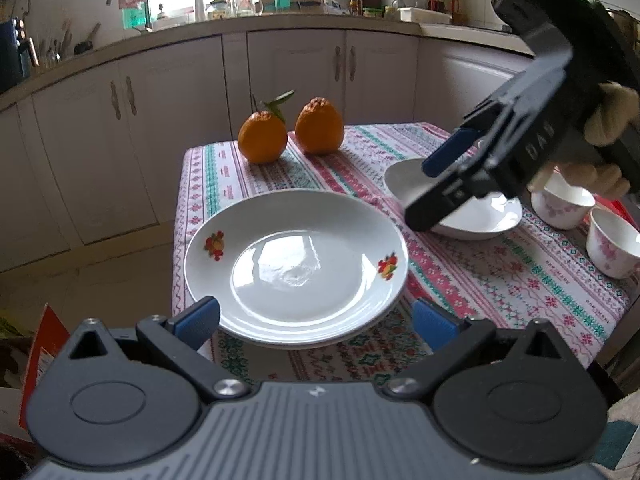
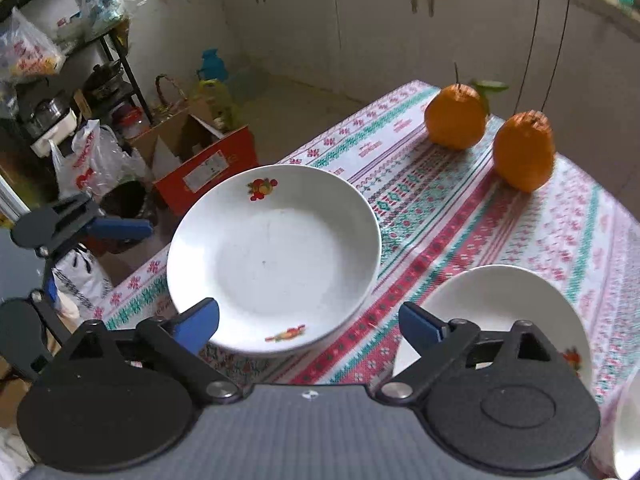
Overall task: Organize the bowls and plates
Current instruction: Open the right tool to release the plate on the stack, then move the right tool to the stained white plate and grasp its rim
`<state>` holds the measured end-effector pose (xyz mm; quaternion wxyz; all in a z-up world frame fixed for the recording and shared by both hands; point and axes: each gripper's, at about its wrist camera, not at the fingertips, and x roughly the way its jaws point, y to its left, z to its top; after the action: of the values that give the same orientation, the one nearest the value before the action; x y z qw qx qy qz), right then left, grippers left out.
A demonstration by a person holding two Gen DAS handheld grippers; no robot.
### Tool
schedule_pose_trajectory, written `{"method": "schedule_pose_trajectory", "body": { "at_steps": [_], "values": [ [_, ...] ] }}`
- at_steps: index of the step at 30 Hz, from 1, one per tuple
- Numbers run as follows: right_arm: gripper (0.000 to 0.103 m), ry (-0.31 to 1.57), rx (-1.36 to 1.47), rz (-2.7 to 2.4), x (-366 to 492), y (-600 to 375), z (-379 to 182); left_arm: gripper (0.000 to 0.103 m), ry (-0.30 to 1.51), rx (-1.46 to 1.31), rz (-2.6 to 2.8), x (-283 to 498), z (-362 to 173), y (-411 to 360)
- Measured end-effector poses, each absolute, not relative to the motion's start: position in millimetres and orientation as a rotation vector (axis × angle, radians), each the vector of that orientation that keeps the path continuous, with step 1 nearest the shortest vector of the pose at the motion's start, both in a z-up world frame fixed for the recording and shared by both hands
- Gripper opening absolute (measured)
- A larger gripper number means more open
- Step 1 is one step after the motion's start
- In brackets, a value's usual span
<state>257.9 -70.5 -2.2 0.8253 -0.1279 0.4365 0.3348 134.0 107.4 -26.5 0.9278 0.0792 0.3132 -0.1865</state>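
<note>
A white plate with fruit decals (image 1: 296,268) lies on the patterned tablecloth (image 1: 500,280) near the table's left edge; it looks like two stacked plates. It also shows in the right wrist view (image 2: 272,260). My left gripper (image 1: 316,320) is open just short of its near rim and also shows at the left of the right wrist view (image 2: 96,232). A second white plate (image 1: 480,216) lies to the right, also in the right wrist view (image 2: 504,308). My right gripper (image 2: 308,326) is open above the cloth between the two plates; the left wrist view shows it (image 1: 428,192) over the second plate.
Two oranges (image 1: 292,130) stand at the table's far side. Two floral cups (image 1: 588,220) stand at the right edge. Kitchen cabinets (image 1: 280,64) lie behind. A red cardboard box (image 2: 204,160), bags and a shelf stand on the floor left of the table.
</note>
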Motion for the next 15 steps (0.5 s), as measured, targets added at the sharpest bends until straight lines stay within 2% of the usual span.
{"method": "schedule_pose_trajectory", "body": {
  "at_steps": [15],
  "values": [
    [0.103,0.792,-0.193,0.506,172,-141,5,0.102,0.573,0.140,-0.367,92,-15,47]
  ]
}}
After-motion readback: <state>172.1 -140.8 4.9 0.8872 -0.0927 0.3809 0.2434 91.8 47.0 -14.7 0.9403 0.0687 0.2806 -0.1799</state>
